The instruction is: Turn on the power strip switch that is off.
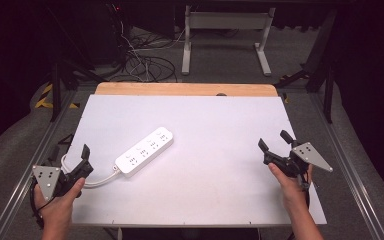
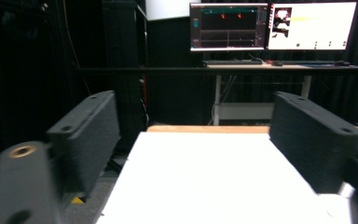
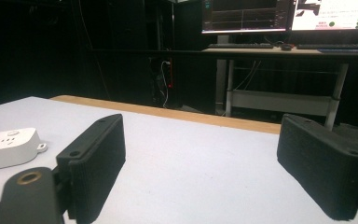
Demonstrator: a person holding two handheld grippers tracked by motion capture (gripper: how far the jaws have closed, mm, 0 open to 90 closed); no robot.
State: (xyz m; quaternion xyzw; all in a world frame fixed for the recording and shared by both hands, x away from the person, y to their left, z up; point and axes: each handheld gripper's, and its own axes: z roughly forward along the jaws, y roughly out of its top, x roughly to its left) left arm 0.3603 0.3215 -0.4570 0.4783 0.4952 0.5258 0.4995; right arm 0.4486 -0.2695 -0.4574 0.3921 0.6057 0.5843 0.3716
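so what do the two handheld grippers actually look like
Both are black. The left gripper and right gripper each have two blocky, ribbed-faced jaws with small screw holes, and a grey three-cornered plate dotted with holes on top. A black cable trails from each. The person's forearms are bare, with no sleeves in view.

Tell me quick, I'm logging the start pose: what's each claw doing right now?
Left claw: open, holding nothing, near the power strip's cord.
Right claw: open, holding nothing, over the white table.
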